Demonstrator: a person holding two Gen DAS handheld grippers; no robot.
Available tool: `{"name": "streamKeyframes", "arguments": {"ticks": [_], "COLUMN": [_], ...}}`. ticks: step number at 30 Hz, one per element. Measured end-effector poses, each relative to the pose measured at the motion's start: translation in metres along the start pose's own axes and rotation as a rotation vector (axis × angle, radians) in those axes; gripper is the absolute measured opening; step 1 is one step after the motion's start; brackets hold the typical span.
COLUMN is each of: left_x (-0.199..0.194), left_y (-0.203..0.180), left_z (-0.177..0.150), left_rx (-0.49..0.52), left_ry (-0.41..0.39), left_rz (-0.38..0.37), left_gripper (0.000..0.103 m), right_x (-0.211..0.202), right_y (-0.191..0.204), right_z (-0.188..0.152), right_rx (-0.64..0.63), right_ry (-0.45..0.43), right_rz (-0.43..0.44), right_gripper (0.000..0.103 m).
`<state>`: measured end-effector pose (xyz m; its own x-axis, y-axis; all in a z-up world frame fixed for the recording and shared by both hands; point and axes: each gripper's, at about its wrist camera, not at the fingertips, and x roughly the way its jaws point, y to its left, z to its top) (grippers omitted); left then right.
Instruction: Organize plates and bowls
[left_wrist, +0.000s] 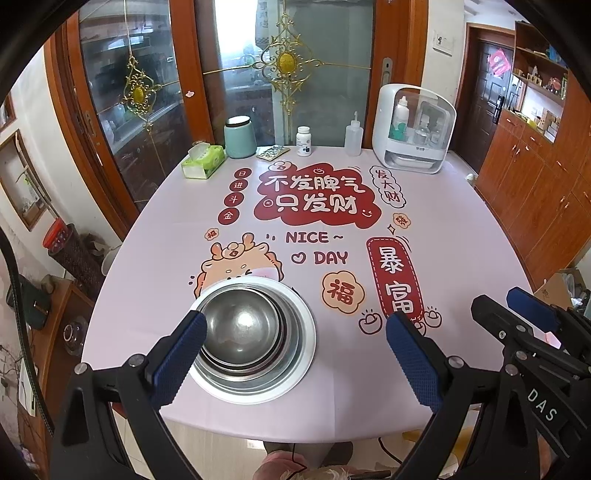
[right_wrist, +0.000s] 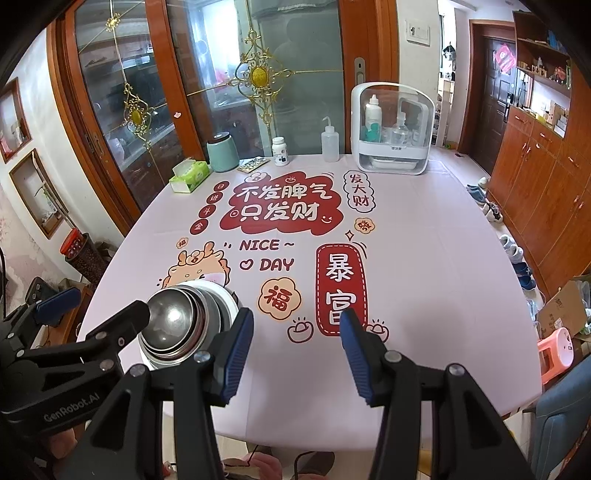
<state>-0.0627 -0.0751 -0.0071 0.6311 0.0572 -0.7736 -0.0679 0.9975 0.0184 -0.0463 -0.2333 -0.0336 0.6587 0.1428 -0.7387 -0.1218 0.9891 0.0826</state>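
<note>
I'm looking over a dining table (left_wrist: 424, 258) under a pale printed cloth, glass doors behind it and a white cabinet box (left_wrist: 413, 129) at the far edge. Near my edge sits the stack: a white plate (left_wrist: 295, 376) carrying nested steel bowls (left_wrist: 240, 328), smallest uppermost. My left gripper (left_wrist: 295, 354) hangs just above it, jaws spread wide with nothing between them; my right gripper (right_wrist: 297, 350) hovers beside it, jaws also apart and empty. I judge the steel light, stiff and slippery, so I'd pinch a bowl wall at the rim. The plate looks breakable; take its edge gently.
</note>
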Motion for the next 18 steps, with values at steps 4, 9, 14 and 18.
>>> {"name": "streamKeyframes", "arguments": {"ticks": [4,9,14,18], "left_x": [0.0014,0.0016,0.0025,0.0045], "left_y": [-0.0004,0.0003,0.0005,0.0024], "left_z": [-0.0001,0.0018,0.0031,0.0048], "left_rx": [0.005,0.011,0.014,0.018], "left_ry": [0.001,0.002,0.006,0.011], "left_rz": [-0.003,-0.007,-0.009,-0.010], "left_gripper": [0.097,0.097,0.097,0.097], "right_x": [0.0004,0.0010,0.0012,0.0010], "right_y": [0.0002,0.0012,0.0009,0.0012], "right_z": [0.0004,0.0012,0.0011,0.0009], "right_rx": [0.007,0.011,0.011,0.012], "right_ry": [0.001,0.000,0.002,0.002], "right_rz": [-0.003,-0.004,-0.004,-0.003], "right_gripper": [0.049,0.049,0.049,0.049]}}
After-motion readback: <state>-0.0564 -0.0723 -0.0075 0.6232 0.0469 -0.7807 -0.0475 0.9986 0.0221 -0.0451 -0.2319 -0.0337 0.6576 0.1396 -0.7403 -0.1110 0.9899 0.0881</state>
